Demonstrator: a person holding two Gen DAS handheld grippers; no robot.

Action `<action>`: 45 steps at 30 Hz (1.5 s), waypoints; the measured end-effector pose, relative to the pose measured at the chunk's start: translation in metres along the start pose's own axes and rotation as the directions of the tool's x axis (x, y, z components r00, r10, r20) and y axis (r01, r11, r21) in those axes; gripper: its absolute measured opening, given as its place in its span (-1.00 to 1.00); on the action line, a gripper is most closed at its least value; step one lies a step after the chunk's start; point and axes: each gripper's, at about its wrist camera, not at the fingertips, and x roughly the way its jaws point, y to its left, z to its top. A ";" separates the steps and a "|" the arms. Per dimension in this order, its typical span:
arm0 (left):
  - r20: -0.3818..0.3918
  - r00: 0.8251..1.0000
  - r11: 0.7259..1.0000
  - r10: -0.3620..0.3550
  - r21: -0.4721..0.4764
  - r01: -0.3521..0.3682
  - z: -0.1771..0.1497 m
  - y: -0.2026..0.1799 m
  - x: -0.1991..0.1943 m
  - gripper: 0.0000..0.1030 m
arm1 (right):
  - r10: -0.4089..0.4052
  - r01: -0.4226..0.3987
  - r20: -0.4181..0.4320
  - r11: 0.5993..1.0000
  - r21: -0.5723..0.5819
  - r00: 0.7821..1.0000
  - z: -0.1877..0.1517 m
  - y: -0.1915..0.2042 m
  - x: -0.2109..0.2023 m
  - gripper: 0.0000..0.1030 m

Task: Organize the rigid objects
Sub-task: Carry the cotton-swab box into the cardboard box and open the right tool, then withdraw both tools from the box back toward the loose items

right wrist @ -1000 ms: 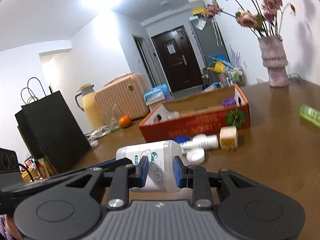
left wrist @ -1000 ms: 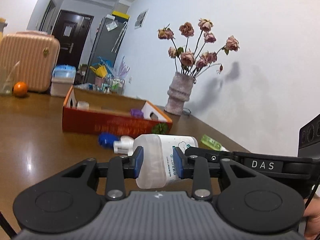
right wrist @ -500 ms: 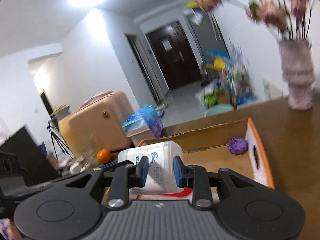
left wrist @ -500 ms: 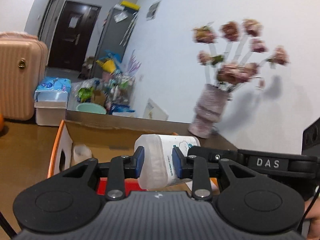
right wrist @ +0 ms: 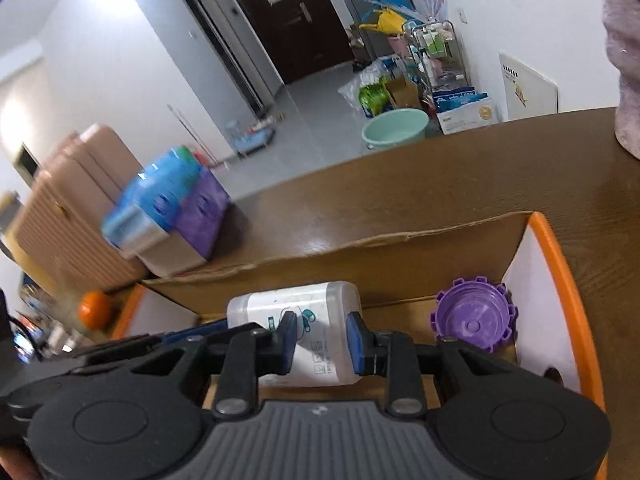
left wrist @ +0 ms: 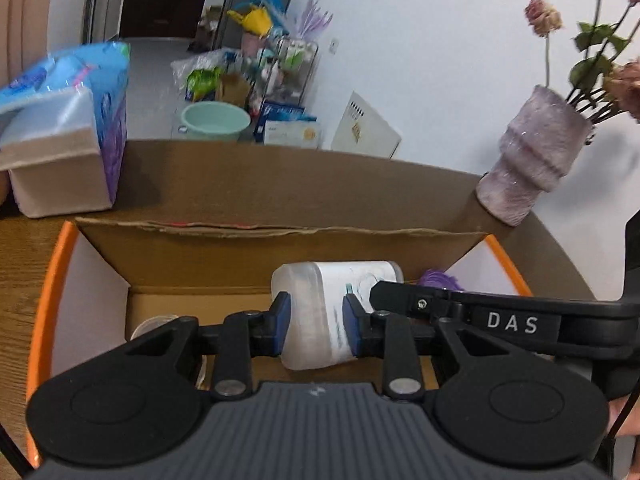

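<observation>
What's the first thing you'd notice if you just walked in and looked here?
Two claws, left and right, both squeeze one white bottle lying sideways over the open cardboard box. Next, a spiky purple cap sits in the box's right corner, with a fuzzy pink vase on the table behind.

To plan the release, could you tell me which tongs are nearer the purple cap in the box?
Right. The right tongs grip the bottle at the end beside the purple cap; the left tongs grip its far end, with the cap beyond the bottle.
</observation>
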 end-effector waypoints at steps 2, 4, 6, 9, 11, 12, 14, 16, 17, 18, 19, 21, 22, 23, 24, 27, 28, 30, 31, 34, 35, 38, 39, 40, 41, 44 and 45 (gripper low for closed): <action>-0.001 1.000 1.000 -0.014 -0.017 0.014 -0.001 0.005 0.000 -0.46 | -0.003 0.003 -0.005 1.000 -0.004 1.000 -0.001 0.000 0.006 -0.43; 0.005 1.000 1.000 -0.017 -0.017 0.017 -0.002 0.006 -0.001 -0.46 | 0.007 -0.007 -0.009 1.000 -0.006 1.000 -0.001 -0.001 0.008 -0.41; 0.018 1.000 1.000 -0.002 0.003 0.002 -0.003 0.003 -0.004 -0.43 | 0.011 -0.011 -0.010 1.000 -0.010 1.000 -0.003 -0.001 0.006 -0.41; 0.051 0.998 0.999 0.036 0.024 -0.037 -0.006 -0.008 -0.018 -0.38 | 0.002 -0.003 -0.013 1.000 -0.030 1.000 -0.002 -0.002 -0.003 -0.40; 0.077 0.995 0.997 0.068 0.034 -0.071 -0.007 -0.016 -0.035 -0.38 | -0.009 0.009 0.003 0.998 -0.060 1.000 -0.002 0.003 -0.018 -0.36; 0.093 0.992 0.995 0.087 0.046 -0.091 -0.008 -0.020 -0.046 -0.38 | -0.011 0.012 0.011 0.997 -0.075 1.000 -0.002 0.006 -0.027 -0.34; 0.125 0.984 0.988 0.128 0.066 -0.137 -0.008 -0.029 -0.070 -0.37 | -0.017 0.019 0.023 0.994 -0.106 1.000 -0.002 0.012 -0.048 -0.30; 0.155 0.976 0.983 0.154 0.075 -0.167 -0.010 -0.035 -0.095 -0.33 | -0.037 0.044 0.050 0.988 -0.147 0.998 -0.004 0.020 -0.076 -0.27; 0.173 0.970 0.980 0.169 0.080 -0.184 -0.013 -0.040 -0.112 -0.32 | -0.045 0.055 0.064 0.985 -0.164 0.997 -0.005 0.023 -0.088 -0.21; 0.188 0.965 0.977 0.181 0.082 -0.199 -0.015 -0.043 -0.126 -0.30 | -0.053 0.067 0.080 0.981 -0.181 0.995 -0.006 0.027 -0.103 -0.18; 0.204 0.960 0.973 0.191 0.091 -0.213 -0.019 -0.048 -0.141 -0.29 | -0.057 0.075 0.097 0.978 -0.197 0.994 -0.008 0.031 -0.120 -0.11; 0.237 0.951 0.966 0.201 0.115 -0.233 -0.028 -0.058 -0.172 -0.22 | -0.051 0.076 0.119 0.973 -0.217 0.992 -0.011 0.037 -0.148 -0.04; 0.253 0.945 0.963 0.205 0.122 -0.242 -0.033 -0.064 -0.187 -0.17 | -0.051 0.081 0.133 0.970 -0.230 0.990 -0.015 0.042 -0.164 0.00; 0.270 0.940 0.961 0.207 0.125 -0.247 -0.038 -0.068 -0.202 -0.08 | -0.054 0.089 0.147 0.966 -0.244 0.988 -0.019 0.046 -0.178 0.05; 0.287 0.935 0.959 0.208 0.128 -0.253 -0.043 -0.072 -0.216 -0.01 | -0.057 0.097 0.161 0.961 -0.259 0.985 -0.023 0.050 -0.191 0.09; 0.339 0.917 0.951 0.210 0.145 -0.272 -0.062 -0.086 -0.253 0.35 | -0.062 0.121 0.205 0.950 -0.289 0.977 -0.040 0.062 -0.226 0.27; 0.358 0.909 0.949 0.212 0.148 -0.280 -0.069 -0.090 -0.265 0.43 | -0.061 0.125 0.218 0.948 -0.293 0.974 -0.046 0.065 -0.237 0.32; 0.386 0.895 0.938 0.224 0.163 -0.305 -0.084 -0.098 -0.283 0.54 | -0.046 0.116 0.238 0.950 -0.290 0.970 -0.058 0.070 -0.252 0.40; 0.392 0.891 0.935 0.229 0.166 -0.313 -0.091 -0.101 -0.291 0.58 | -0.035 0.106 0.244 0.953 -0.285 0.969 -0.064 0.072 -0.261 0.42; 0.406 0.886 0.936 0.225 0.161 -0.312 -0.111 -0.108 -0.315 0.65 | -0.011 0.085 0.259 0.957 -0.277 0.966 -0.082 0.078 -0.286 0.51; 0.414 0.883 0.936 0.222 0.164 -0.313 -0.117 -0.109 -0.323 0.67 | -0.005 0.081 0.263 0.957 -0.280 0.965 -0.088 0.080 -0.294 0.54; 0.451 0.866 0.930 0.217 0.174 -0.324 -0.134 -0.113 -0.349 0.77 | 0.003 0.087 0.289 0.951 -0.296 0.957 -0.108 0.090 -0.317 0.61; 0.462 0.861 0.929 0.215 0.176 -0.326 -0.140 -0.114 -0.358 0.78 | 0.007 0.088 0.300 0.949 -0.303 0.954 -0.115 0.093 -0.324 0.63; 0.470 0.857 0.929 0.212 0.175 -0.325 -0.146 -0.116 -0.364 0.79 | 0.011 0.091 0.313 0.947 -0.309 0.950 -0.122 0.096 -0.331 0.66; 0.480 0.853 0.932 0.206 0.170 -0.321 -0.153 -0.117 -0.373 0.82 | 0.014 0.094 0.323 0.945 -0.314 0.946 -0.130 0.099 -0.336 0.67; 0.506 0.841 0.939 0.192 0.155 -0.308 -0.178 -0.113 -0.387 0.91 | 0.016 0.108 0.350 0.937 -0.333 0.937 -0.155 0.108 -0.348 0.72; 0.514 0.836 0.938 0.191 0.154 -0.309 -0.190 -0.111 -0.391 0.93 | 0.018 0.112 0.358 0.934 -0.340 0.934 -0.165 0.110 -0.351 0.73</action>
